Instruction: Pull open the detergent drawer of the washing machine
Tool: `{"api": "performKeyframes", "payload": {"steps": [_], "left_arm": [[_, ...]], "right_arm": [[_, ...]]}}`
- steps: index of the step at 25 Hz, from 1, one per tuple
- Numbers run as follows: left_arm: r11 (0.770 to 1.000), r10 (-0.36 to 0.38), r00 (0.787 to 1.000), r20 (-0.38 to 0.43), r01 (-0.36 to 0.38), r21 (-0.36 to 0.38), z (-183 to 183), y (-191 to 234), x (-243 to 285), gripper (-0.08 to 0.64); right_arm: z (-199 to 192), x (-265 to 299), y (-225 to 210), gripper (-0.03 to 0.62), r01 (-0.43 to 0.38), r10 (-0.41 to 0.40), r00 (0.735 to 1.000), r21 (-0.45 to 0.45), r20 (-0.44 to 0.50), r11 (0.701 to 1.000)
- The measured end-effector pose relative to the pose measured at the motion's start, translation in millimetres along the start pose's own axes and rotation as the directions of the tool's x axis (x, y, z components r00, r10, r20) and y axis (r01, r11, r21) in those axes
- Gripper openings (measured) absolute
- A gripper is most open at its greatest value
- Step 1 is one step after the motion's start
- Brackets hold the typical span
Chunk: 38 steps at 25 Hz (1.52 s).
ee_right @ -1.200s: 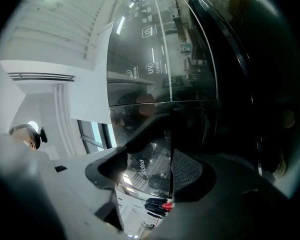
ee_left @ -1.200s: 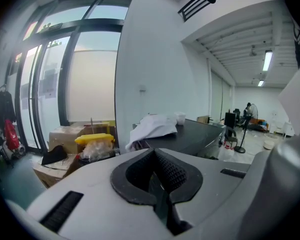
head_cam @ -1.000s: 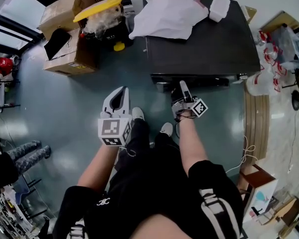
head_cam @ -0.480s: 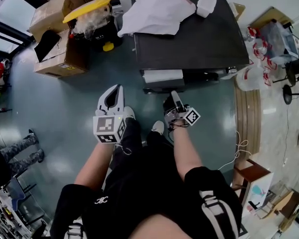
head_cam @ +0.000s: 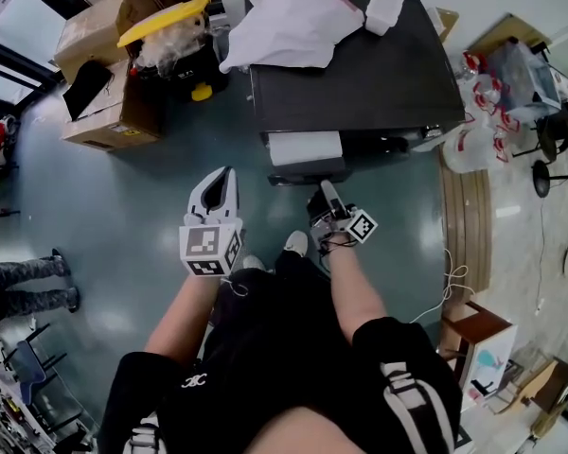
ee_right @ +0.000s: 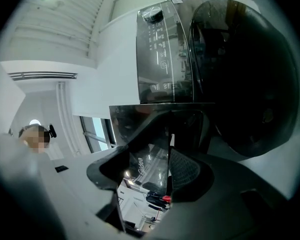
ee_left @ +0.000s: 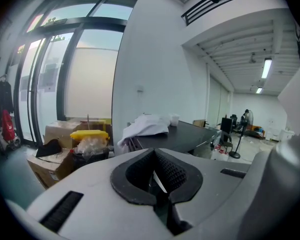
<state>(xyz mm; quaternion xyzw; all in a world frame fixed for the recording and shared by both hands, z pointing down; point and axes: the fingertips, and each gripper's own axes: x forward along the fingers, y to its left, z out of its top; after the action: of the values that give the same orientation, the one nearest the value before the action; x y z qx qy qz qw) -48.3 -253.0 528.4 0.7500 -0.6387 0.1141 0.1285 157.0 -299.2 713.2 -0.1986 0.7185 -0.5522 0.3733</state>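
The black washing machine stands ahead of me in the head view. Its detergent drawer is pulled out to the near side and shows a pale tray behind a dark front. My right gripper is shut on that front. In the right gripper view the glossy drawer front sits between the pads of the right gripper, below the control panel and beside the round door. My left gripper hangs to the left over the floor, shut and empty; the left gripper points toward the machine's side.
White cloth and a white tub lie on the machine's top. Cardboard boxes and a yellow-lidded bin stand at the left. Bags and a wooden stool are at the right. Another person's legs show at the left edge.
The drawer has slid out of the machine, exposing its pale tray. My right gripper has drawn back toward me with the drawer front in it. The left gripper shifted only slightly.
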Motion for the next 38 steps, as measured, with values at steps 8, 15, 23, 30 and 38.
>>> {"api": "performKeyframes", "payload": {"steps": [8,15,23,30,38], "left_arm": [[1.0,-0.021,0.998,0.06,0.019,0.024,19.1,-1.4,-32.6,0.002],[0.997,-0.047,0.996,0.072,0.043,0.057,17.0,-14.9,-69.1,0.002],[0.996,-0.062,0.995,0.081,0.057,0.067,14.6,-25.7,-102.7,0.002],[0.996,-0.078,0.994,0.076,0.074,0.056,2.3,-30.2,-128.7,0.002],[0.993,-0.104,0.99,0.098,0.098,0.063,0.4,-41.4,-149.7,0.002]], "right_arm": [[-8.0,-25.5,10.5,0.249,0.029,-0.028,0.999,-0.018,0.046,0.999],[-18.9,-46.8,17.6,0.245,0.02,-0.019,0.998,-0.02,0.062,1.0],[-30.8,-69.8,26.2,0.245,0.05,-0.049,0.997,-0.016,0.057,0.999],[-48.1,-110.7,35.3,0.244,0.074,-0.073,0.994,-0.018,0.078,0.997],[-58.4,-144.4,46.5,0.233,0.084,-0.082,0.992,-0.017,0.096,0.996]]}}
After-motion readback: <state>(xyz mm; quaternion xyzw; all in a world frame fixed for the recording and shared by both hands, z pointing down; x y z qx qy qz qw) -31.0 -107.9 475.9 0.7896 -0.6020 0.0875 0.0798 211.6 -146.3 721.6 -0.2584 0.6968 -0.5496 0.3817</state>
